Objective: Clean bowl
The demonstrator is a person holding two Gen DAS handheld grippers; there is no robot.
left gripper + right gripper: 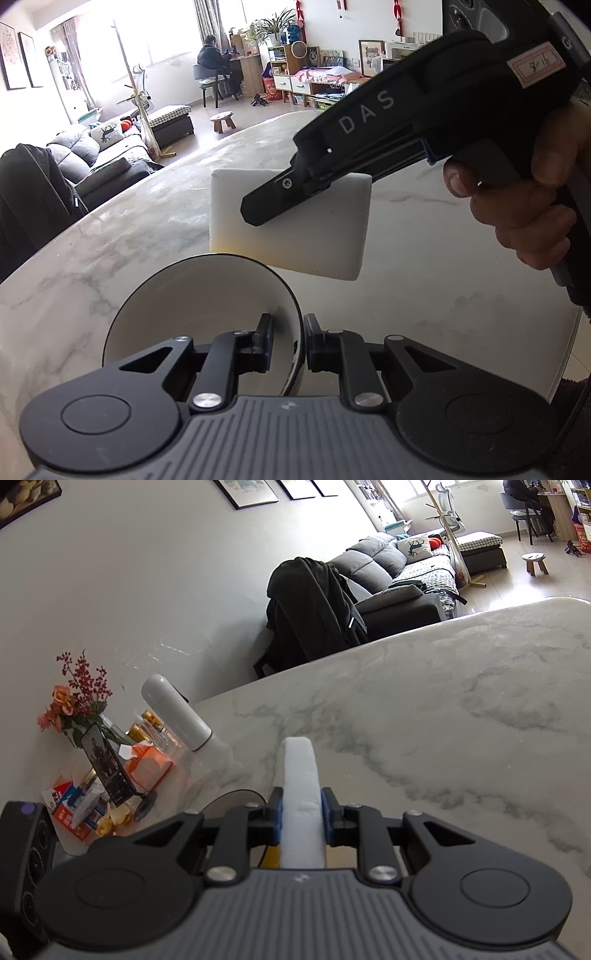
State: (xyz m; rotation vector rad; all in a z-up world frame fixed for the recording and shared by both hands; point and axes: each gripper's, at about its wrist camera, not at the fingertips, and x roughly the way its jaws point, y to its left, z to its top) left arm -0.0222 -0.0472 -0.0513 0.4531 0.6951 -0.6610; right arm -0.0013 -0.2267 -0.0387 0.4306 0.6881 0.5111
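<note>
**Bowl pinched by its rim, sponge held above**

The left gripper (289, 332) has its jaws pinching the rim of the white bowl (192, 306), tilted on the marble counter (424, 258). At one o'clock from the bowl, the right gripper (302, 808) jaws squeeze a white sponge (314, 236).

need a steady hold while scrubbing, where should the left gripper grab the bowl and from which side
By the rim wall nearest the camera, coming from the open mouth side: the bowl is tilted with its thin edge exposed, so one jaw goes inside and one outside. The left gripper already straddles that wall this way, while the right gripper holds the sponge above.
</note>
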